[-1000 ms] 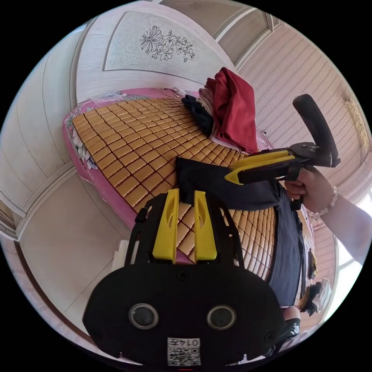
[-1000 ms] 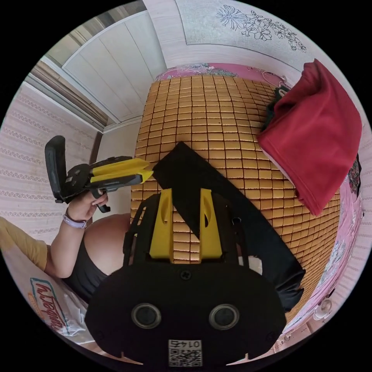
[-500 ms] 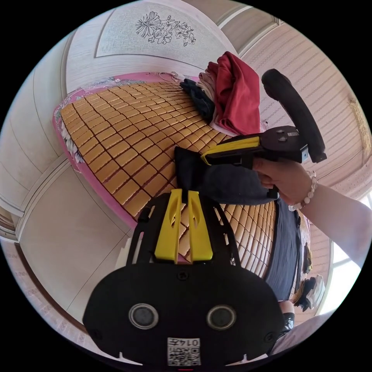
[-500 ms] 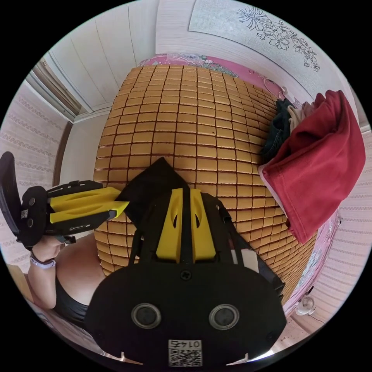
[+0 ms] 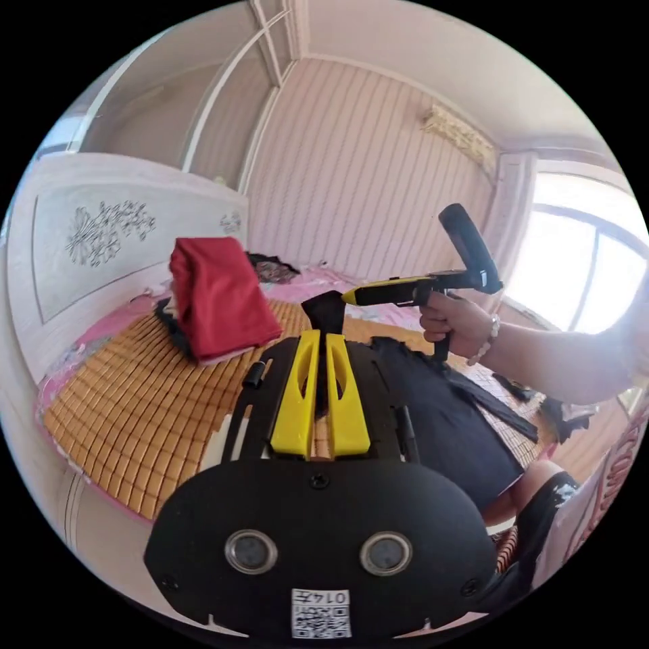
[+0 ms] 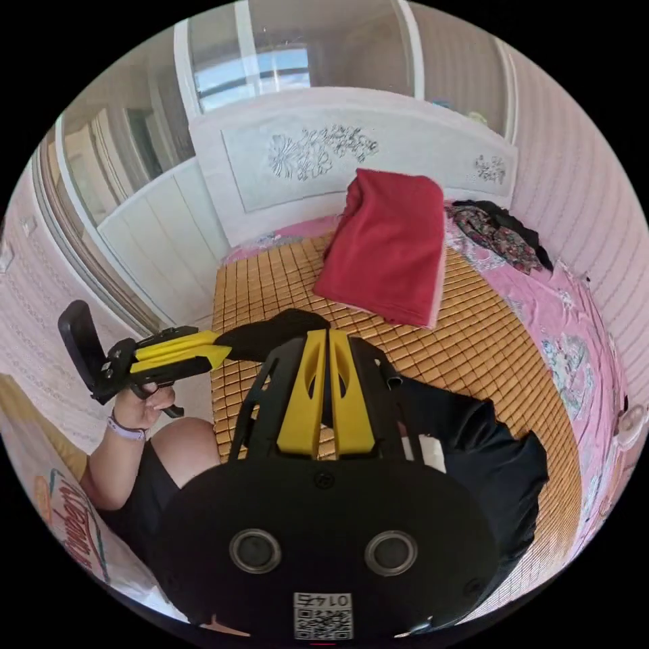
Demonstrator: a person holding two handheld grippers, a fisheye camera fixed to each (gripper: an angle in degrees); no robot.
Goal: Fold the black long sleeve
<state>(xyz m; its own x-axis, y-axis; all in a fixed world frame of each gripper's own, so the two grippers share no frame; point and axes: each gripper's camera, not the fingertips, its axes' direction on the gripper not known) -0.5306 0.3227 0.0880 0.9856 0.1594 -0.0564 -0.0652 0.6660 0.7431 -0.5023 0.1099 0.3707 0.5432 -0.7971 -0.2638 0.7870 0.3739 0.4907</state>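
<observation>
In the left gripper view I have my left gripper (image 5: 319, 341) with its yellow jaws drawn nearly together, a strip of the black long sleeve (image 5: 439, 412) pinched between them and rising to a peak just past the tips. The rest of the garment spills down to the right over the bamboo mat (image 5: 135, 412) toward the person's knee. The right gripper (image 5: 351, 296) comes in from the right, held in a hand (image 5: 449, 324), jaws closed on the same raised peak of black cloth. A folded red garment (image 5: 216, 297) sits on a stack near the white headboard (image 5: 101, 236). In the right gripper view my right gripper (image 6: 326, 338) has its jaws almost touching, dark fabric caught in the narrow gap. The black long sleeve (image 6: 473, 453) drapes away to the right across the bamboo mat (image 6: 473, 345). The left gripper (image 6: 220, 348) reaches in from the left, its tips clamped on a lifted fold of that cloth. The red garment (image 6: 389, 250) lies beyond, toward the headboard (image 6: 318, 155).
</observation>
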